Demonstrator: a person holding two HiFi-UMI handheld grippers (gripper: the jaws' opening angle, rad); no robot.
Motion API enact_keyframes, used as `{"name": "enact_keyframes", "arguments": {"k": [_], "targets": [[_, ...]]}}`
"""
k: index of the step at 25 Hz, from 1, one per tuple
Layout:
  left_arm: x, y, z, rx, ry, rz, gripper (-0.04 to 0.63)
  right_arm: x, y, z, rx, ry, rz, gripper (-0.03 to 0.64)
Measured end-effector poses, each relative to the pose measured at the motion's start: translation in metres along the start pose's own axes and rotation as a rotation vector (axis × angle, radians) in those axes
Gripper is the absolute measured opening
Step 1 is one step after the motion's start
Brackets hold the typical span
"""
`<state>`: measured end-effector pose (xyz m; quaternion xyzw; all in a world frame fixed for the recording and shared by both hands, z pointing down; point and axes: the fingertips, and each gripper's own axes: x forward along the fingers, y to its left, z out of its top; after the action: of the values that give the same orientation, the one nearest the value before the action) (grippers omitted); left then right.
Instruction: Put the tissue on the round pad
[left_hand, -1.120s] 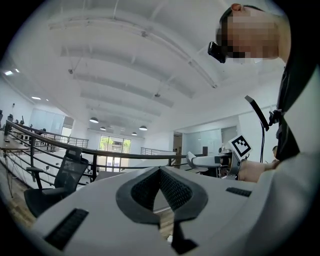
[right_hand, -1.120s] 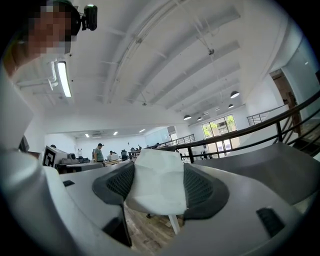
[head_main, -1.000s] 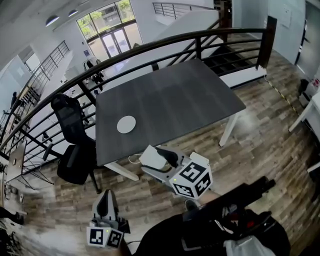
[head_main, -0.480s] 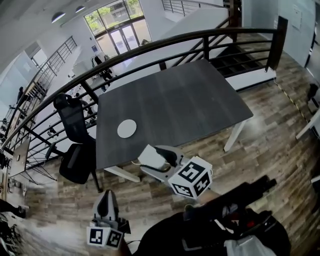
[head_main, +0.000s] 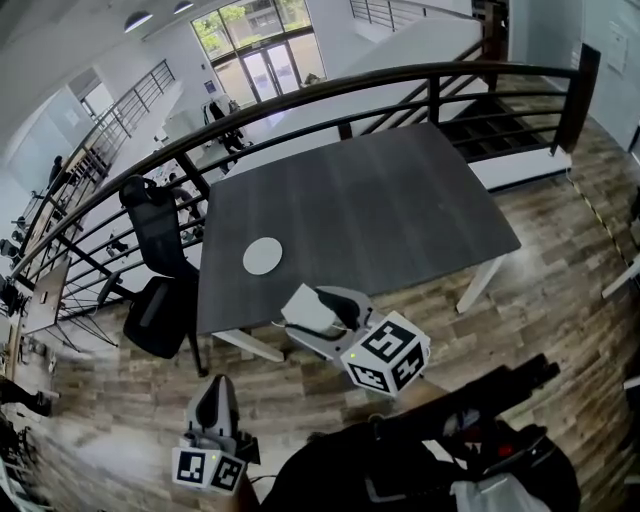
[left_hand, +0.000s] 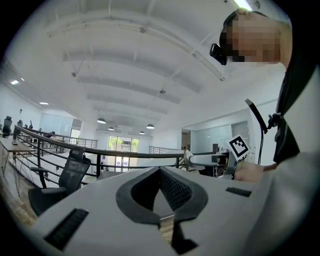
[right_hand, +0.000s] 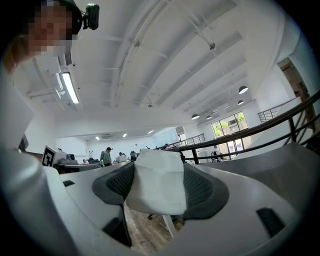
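A folded white tissue (head_main: 307, 309) (right_hand: 156, 181) sits clamped between the jaws of my right gripper (head_main: 322, 311) (right_hand: 157, 187), held just off the near edge of the dark table (head_main: 370, 210). The white round pad (head_main: 263, 256) lies on the table's near left part, a short way up and left of the tissue. My left gripper (head_main: 214, 401) (left_hand: 160, 192) hangs low over the wood floor at the left, pointing upward, its jaws shut with nothing between them.
A black office chair (head_main: 158, 270) stands at the table's left edge. A dark curved railing (head_main: 330, 85) runs behind the table. White table legs (head_main: 480, 282) reach the wood floor (head_main: 540, 310). A person's dark clothing (head_main: 420, 470) fills the bottom.
The view has shifted slightly, so table and pad sit a little lower and to the right. Both grippers keep nearly the same place, the right one still holding the tissue.
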<state>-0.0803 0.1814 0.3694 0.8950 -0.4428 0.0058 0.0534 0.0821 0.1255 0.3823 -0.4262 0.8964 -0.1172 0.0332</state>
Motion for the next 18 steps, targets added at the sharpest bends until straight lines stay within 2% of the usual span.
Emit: {"name": "enact_keyframes", "arguments": {"k": [11,18], "targets": [[0.018,0.037,0.001,-0.018,-0.006,-0.049,0.005,0.031,0.0,0.004,-0.007,-0.004,-0.038,0.314],[0.037,0.071,0.009,-0.017,0.001,-0.112,0.005,0.059,-0.008,0.015,-0.005,-0.022,-0.105,0.314]]}}
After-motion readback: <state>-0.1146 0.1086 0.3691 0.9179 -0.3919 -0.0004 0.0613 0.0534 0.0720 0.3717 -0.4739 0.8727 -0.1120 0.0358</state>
